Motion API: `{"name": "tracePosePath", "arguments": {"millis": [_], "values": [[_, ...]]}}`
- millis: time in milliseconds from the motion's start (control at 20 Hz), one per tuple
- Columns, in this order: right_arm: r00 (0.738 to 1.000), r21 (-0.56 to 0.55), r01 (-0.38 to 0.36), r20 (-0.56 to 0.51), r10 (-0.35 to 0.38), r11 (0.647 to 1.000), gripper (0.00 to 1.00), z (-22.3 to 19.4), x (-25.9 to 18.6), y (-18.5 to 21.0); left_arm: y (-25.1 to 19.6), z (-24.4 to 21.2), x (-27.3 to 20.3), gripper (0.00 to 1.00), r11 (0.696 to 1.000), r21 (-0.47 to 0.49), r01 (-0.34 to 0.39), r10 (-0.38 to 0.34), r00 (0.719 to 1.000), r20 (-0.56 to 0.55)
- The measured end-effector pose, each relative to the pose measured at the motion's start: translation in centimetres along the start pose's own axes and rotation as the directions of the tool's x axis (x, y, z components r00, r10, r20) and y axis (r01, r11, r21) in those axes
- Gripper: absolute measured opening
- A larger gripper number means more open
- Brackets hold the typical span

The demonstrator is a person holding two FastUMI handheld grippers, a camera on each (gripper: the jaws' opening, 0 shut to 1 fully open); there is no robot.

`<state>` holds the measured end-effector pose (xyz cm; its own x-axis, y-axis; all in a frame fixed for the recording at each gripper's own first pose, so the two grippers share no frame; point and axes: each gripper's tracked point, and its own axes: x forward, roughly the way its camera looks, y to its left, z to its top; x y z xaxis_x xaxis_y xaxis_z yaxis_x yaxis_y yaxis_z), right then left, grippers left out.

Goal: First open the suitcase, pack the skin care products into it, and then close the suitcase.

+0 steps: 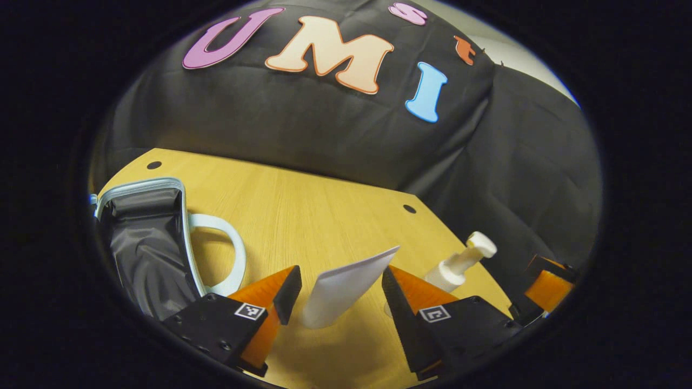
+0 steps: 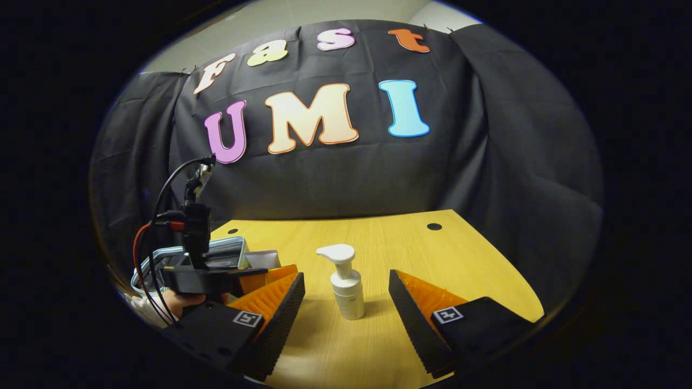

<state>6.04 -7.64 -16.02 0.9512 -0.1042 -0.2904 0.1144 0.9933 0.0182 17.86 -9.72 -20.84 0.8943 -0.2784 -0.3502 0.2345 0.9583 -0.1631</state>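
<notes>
From the left gripper view I see my left gripper point(image 1: 338, 294) with its 2 fingers spread wide over the light wooden table point(image 1: 303, 210), and a white squeeze tube with a flat crimped end point(image 1: 348, 286) sits in the gap between them, tilted, its crimped end pointing up and to the right; neither finger touches it as far as I can tell. To the left lies the open pale blue suitcase with a dark lining and a white loop handle point(image 1: 148, 243), near the table's edge. Beyond my right-hand finger stands the white pump bottle point(image 1: 459, 265), leaning in this view, and past it the right gripper point(image 1: 546, 286) shows at the rim. In the right gripper view those 2 fingers point(image 2: 346, 302) are likewise wide apart and hold nothing, with the pump bottle point(image 2: 346, 289) upright on the table point(image 2: 432, 259) between them, clear of both. The left gripper point(image 2: 216, 278) is at the left, in front of the suitcase point(image 2: 227, 251).
</notes>
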Motion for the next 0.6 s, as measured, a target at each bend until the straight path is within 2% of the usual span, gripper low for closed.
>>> {"name": "tracePosePath", "arguments": {"millis": [50,150,200,250,300,350,600], "values": [[1.000,-0.004,-0.002,-0.003,0.002,1.000,0.98,-0.3,0.5,-0.2,0.2,-0.7,0.2,0.80,1.000,-0.010,-0.005,0.004,1.000,-0.019],[1.000,-0.017,-0.014,-0.019,0.013,1.000,0.98,-1.1,1.6,-0.3,0.6,-1.4,0.9,0.70,1.000,-0.005,-0.023,0.023,0.999,-0.026],[0.999,-0.027,-0.019,-0.032,0.018,0.999,0.98,-1.7,2.2,-0.3,0.9,-1.5,1.1,0.54,1.000,0.006,-0.024,0.024,1.000,-0.019],[0.998,-0.038,-0.025,-0.050,0.023,0.999,0.98,-2.4,2.8,-0.4,1.1,-1.5,1.2,0.53,1.000,0.016,-0.024,0.024,1.000,-0.019],[0.997,-0.045,-0.030,-0.070,0.027,0.999,0.98,-3.1,3.4,-0.4,1.2,-1.3,1.2,0.41,1.000,0.009,-0.017,0.017,1.000,-0.015],[0.996,-0.049,-0.036,-0.086,0.031,0.998,0.98,-3.7,4.1,-0.5,1.0,-1.2,1.2,0.36,1.000,-0.003,-0.014,0.013,1.000,-0.012],[0.991,-0.043,-0.053,-0.125,0.047,0.998,0.96,-5.7,7.6,-0.8,0.2,2.0,-1.2,0.34,0.998,-0.064,0.026,-0.025,1.000,0.007]]}}
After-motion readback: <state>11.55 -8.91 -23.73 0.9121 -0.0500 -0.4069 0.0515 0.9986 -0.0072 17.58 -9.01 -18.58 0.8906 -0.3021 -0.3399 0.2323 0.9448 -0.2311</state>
